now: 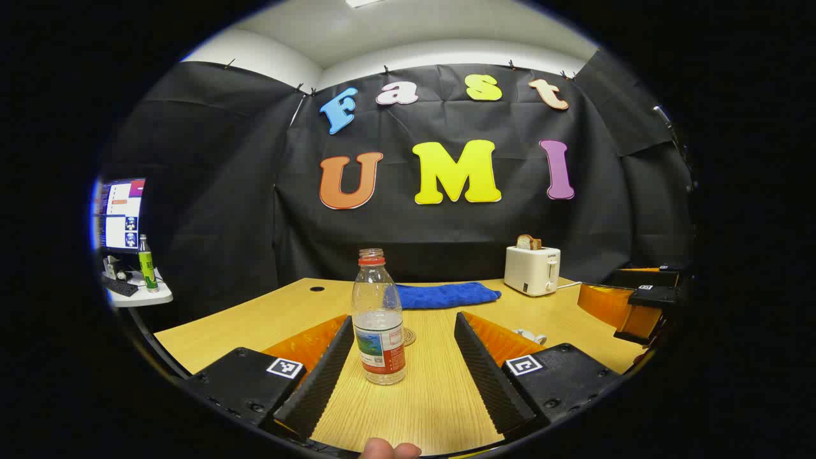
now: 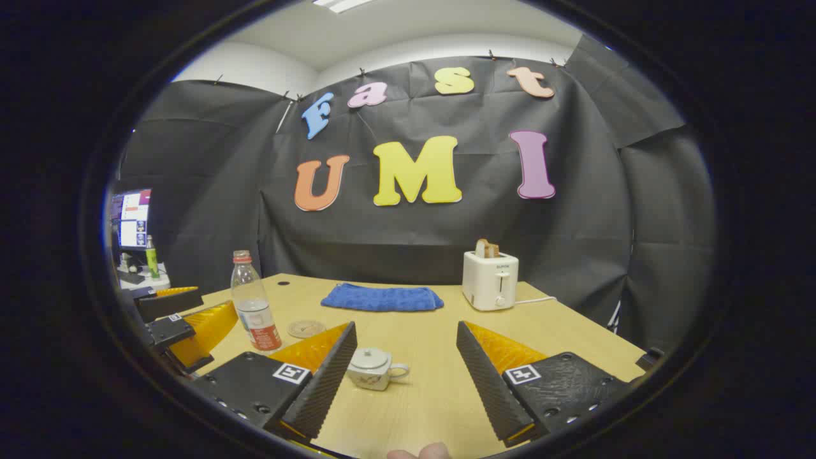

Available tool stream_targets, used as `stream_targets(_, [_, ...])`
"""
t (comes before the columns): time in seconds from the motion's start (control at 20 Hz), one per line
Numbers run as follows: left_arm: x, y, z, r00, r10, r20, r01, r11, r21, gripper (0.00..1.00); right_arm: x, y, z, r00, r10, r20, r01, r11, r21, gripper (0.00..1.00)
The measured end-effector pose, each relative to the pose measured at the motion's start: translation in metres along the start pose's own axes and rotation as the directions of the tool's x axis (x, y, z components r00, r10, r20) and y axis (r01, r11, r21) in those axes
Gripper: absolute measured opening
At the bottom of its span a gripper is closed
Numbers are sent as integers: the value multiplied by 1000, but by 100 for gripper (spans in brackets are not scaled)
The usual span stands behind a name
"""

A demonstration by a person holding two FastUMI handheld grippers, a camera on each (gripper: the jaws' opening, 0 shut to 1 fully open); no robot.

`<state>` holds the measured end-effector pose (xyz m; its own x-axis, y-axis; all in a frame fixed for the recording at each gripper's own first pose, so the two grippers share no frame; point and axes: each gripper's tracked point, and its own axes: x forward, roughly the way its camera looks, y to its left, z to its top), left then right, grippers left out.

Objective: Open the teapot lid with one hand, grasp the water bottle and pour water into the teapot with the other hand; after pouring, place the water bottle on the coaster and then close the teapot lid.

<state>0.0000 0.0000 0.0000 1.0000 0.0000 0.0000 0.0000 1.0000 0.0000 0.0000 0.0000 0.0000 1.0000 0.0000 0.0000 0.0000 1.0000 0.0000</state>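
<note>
A clear water bottle with a red collar and no cap stands upright on the wooden table, between the spread fingers of my open left gripper, touching neither. A round coaster lies just behind it. In the right gripper view, a small white teapot with its lid on sits between the wide fingers of my open right gripper, nearer the left finger. There the bottle and coaster sit to the left, with the other gripper beside them. The teapot peeks past my left gripper's right finger.
A blue towel lies at the back of the table, with a white toaster holding bread to its right. A side shelf with a monitor and a green bottle stands off to the left. The black cloth wall closes the back.
</note>
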Motion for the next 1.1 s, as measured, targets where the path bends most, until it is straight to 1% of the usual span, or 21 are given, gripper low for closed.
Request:
stream_targets(0.3, [1,1,-4,1000,-4,-18,4,1000,-4,99,8,3,-8,999,4,-33,-4,1000,-14,94])
stream_targets(0.4, [1,2,-4,1000,-3,-18,3,1000,-8,99,8,3,-8,999,5,-35,-5,1000,-19,95])
stream_targets(0.6, [1,3,-3,1000,-3,-15,3,1000,-8,99,5,3,-9,1000,3,-28,-4,1000,-18,94])
stream_targets(0.8, [0,4,-2,1000,-1,-15,1,1000,-10,99,5,5,-10,1000,3,-29,-4,1000,-21,94])
stream_targets(0.85, [1,4,-3,1000,0,-18,0,1000,-9,99,5,5,-9,1000,4,-30,-5,1000,-21,95])
stream_targets(0.95, [2,7,-4,1000,4,-21,-4,1000,-11,99,5,5,-12,999,4,-33,-5,1000,-23,94])
stream_targets(1.0, [2,8,-4,1000,4,-22,-4,1000,-12,99,6,6,-12,999,4,-35,-5,1000,-23,95])
stream_targets(1.05, [2,8,-4,1000,5,-23,-6,1000,-13,99,7,6,-12,999,4,-36,-5,1000,-24,94])
stream_targets(1.1, [1,8,-3,1000,6,-21,-6,1000,-13,99,9,7,-14,999,7,-38,-8,1000,-28,95])
